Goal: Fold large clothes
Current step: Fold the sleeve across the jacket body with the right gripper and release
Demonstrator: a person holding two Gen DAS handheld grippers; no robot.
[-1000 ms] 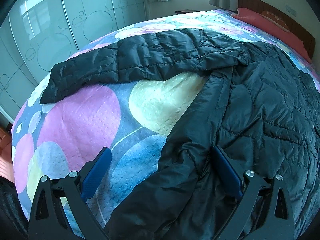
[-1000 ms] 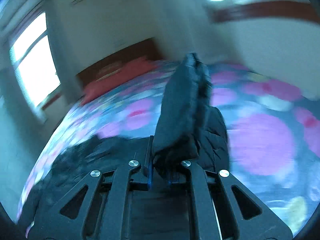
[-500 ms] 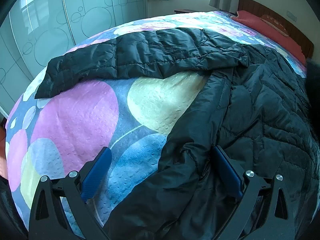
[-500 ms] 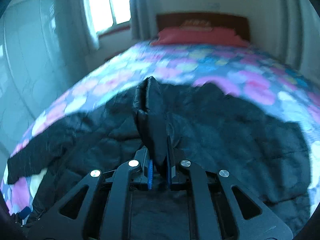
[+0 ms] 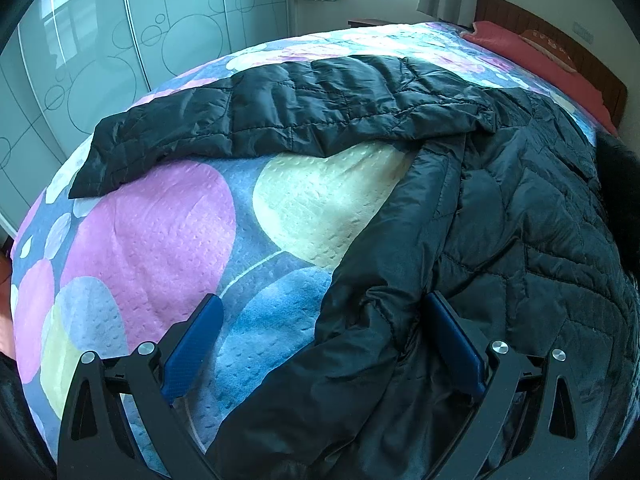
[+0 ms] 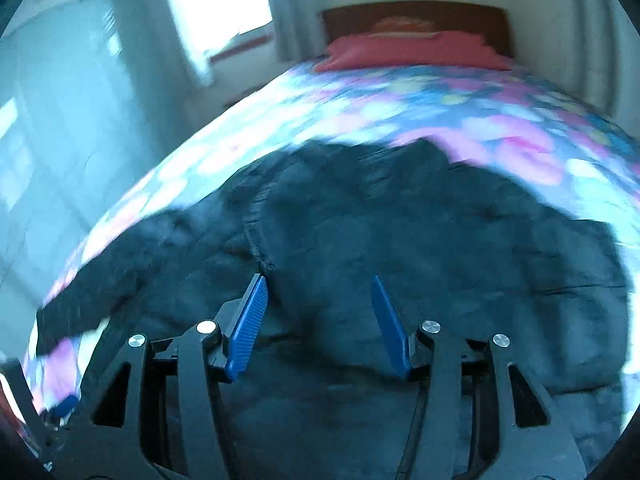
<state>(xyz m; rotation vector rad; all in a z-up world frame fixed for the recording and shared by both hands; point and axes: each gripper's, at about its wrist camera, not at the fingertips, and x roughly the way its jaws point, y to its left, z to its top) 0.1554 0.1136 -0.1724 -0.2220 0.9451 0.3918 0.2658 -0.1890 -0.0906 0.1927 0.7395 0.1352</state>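
We have the black quilted jacket [image 5: 500,216] lying across the foot end of the bed [image 5: 160,240], one sleeve [image 5: 280,116] stretched toward the bed's left edge; our right gripper [image 6: 318,320] hangs over the jacket body, its jaws opening with nothing between them. Our left gripper [image 5: 320,344] stands wide open astride the jacket's near hem edge, pads not pressing. To fold well, we should pinch that hem firmly before lifting; no containers are in view.

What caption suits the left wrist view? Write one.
Open left gripper straddling black quilted jacket hem on circle-patterned bedspread.
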